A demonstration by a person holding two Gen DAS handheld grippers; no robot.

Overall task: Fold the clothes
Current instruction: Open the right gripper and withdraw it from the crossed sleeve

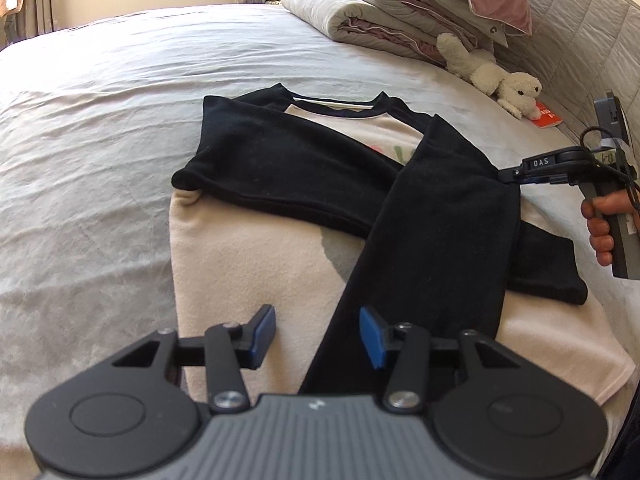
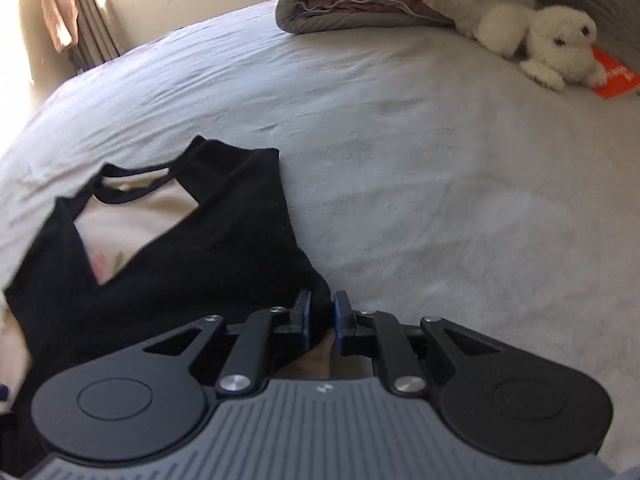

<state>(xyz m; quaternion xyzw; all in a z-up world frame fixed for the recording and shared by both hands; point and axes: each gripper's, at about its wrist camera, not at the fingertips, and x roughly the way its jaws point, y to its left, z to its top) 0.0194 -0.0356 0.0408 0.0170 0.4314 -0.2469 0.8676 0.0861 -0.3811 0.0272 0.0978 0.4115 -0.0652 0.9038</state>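
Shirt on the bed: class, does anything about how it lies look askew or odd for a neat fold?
Yes. The shirt's two black sleeves cross in an uneven X. The right sleeve runs slantwise down to the hem; the left sleeve's cuff sticks out past the shirt's right edge. The right gripper pinches that side.

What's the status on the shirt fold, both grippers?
Left gripper open over the hem. Right gripper shut on the shirt at its black shoulder edge. Both sleeves crossed over the front. Nothing in the way.

Matt black-and-cream cloth shirt (image 1: 256, 248) on creased cloth bedsheet (image 1: 100, 120)
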